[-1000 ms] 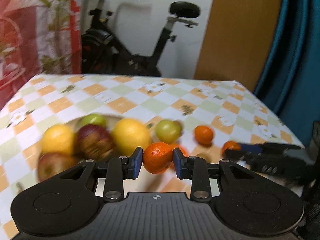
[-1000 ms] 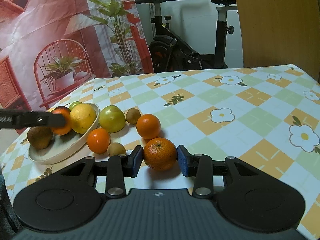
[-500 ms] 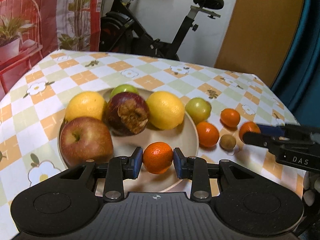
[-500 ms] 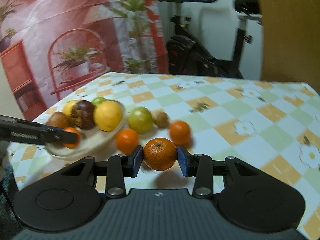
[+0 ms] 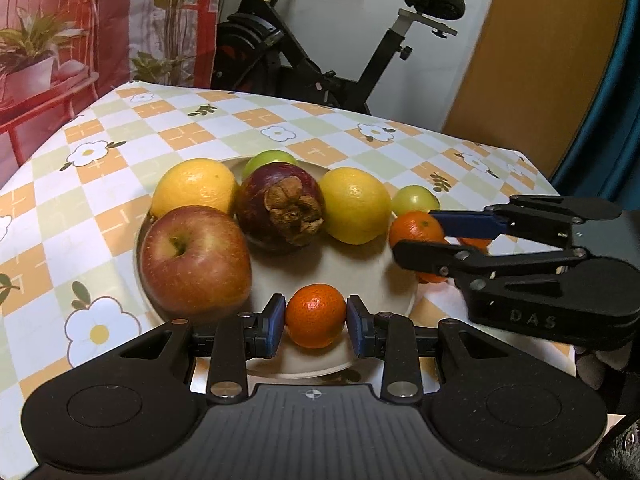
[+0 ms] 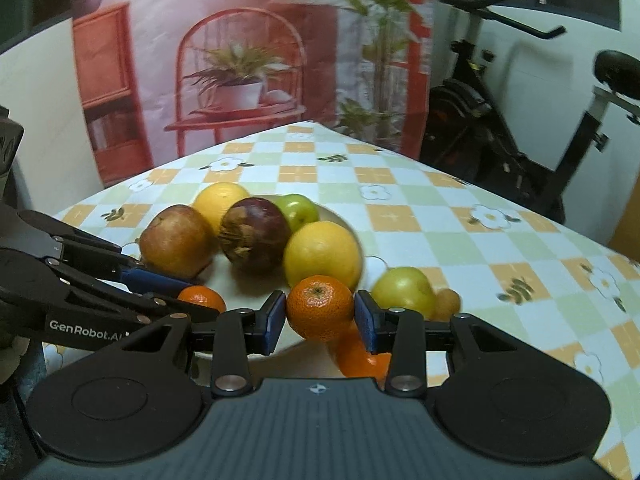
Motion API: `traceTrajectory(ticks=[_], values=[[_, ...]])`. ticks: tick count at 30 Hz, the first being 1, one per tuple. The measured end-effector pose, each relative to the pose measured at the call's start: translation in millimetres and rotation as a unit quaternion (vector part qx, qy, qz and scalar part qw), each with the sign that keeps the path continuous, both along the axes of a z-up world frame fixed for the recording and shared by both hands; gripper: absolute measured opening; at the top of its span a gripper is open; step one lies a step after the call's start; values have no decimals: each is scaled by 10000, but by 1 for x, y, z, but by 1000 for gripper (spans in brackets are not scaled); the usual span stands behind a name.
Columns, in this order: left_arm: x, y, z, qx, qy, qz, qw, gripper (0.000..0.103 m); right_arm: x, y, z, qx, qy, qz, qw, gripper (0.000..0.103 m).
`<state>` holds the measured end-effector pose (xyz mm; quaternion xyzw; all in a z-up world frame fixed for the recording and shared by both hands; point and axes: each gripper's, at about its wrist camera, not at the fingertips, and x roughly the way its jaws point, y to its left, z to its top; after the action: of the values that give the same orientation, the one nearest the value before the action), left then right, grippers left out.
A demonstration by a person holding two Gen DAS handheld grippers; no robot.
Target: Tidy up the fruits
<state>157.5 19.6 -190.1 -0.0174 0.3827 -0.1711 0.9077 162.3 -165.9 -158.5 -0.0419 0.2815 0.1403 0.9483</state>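
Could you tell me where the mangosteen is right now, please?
In the left wrist view the mangosteen sits mid-plate, between the orange-yellow citrus on its left and the lemon on its right, behind the red apple.

Left gripper [image 5: 316, 317] is reaching forward, level, both blue pads [image 5: 274, 322] pressing against a small round item clamped between them. Right gripper [image 6: 320, 317] is doing the same, pads squeezing its own load. In the left wrist view the right gripper is coming in from the right side, fingers pointing left, tilted slightly upward.
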Motion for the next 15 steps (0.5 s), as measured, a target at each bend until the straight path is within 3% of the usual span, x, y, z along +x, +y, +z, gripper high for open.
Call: traceTrajectory(ticks=[15], values=[[-1,-1,0,16,0,26,10000,36,9,12,-11,-118,177,199,9996,41]])
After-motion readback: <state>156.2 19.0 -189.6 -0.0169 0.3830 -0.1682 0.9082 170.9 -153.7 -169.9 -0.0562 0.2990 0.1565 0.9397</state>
